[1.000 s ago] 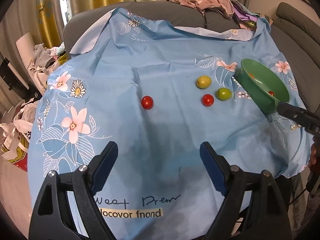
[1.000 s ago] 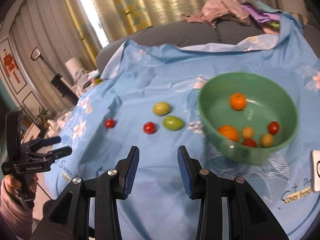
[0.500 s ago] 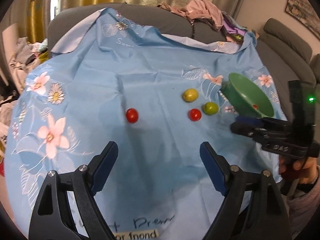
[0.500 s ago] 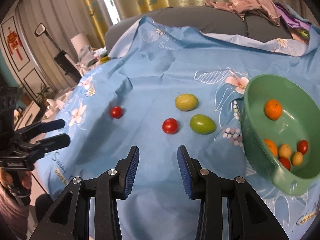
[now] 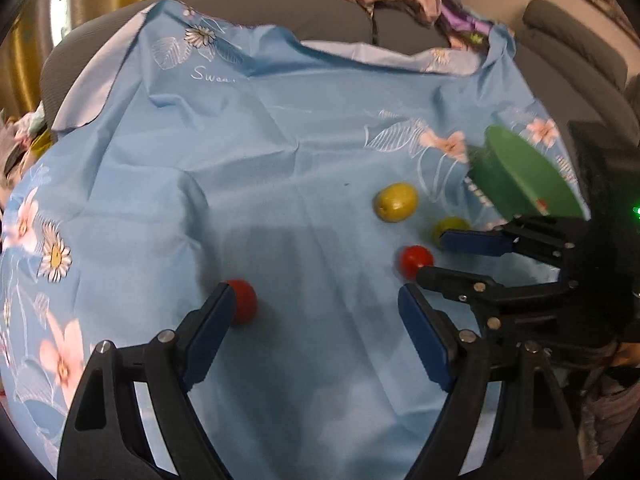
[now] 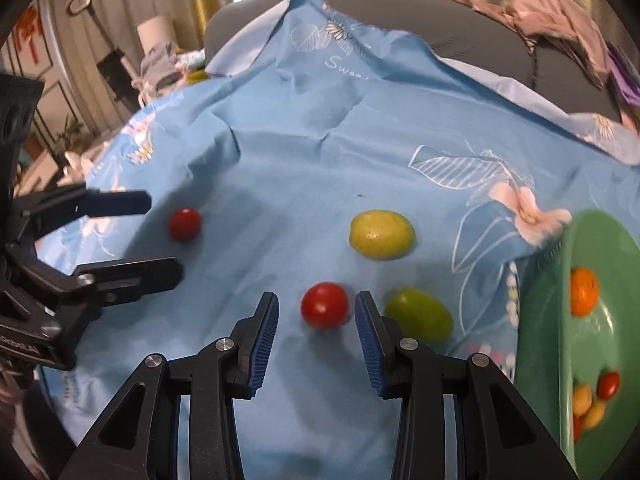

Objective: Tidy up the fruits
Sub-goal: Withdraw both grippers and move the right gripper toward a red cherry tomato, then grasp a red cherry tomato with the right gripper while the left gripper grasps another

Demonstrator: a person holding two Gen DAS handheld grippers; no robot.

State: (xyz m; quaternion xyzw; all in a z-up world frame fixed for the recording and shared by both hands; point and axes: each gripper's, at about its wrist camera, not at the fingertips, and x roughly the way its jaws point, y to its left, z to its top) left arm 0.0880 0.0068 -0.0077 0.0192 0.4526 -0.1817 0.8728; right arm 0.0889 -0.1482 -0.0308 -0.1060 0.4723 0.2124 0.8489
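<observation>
A small red tomato [image 6: 324,311] lies on the blue floral cloth [image 6: 304,168] between the spread fingers of the right gripper [image 6: 316,316], whose blue pads [image 6: 265,340] flank it on either side without touching. Just beside it sits a green oval fruit [image 6: 420,314], partly behind the right-hand finger, and farther back a yellow-green fruit [image 6: 382,235] rests alone on the cloth. A second red tomato [image 6: 185,223] lies well apart to the left, near the left gripper [image 6: 160,236], seen here from the side with its fingers parted and holding nothing.

From the left wrist view, that second tomato [image 5: 241,301] sits just inside the left gripper [image 5: 316,320], against the tip of its left-hand finger [image 5: 208,332], the fingers set wide. The right gripper [image 5: 432,256] reaches in from the side around the first tomato [image 5: 414,261].

At the cloth's right edge stands a green bowl [image 6: 560,360], holding an orange fruit [image 6: 583,291] and several smaller red and yellow ones. Crumpled clothes [image 6: 560,24] are heaped on the grey sofa [image 6: 400,8] behind.
</observation>
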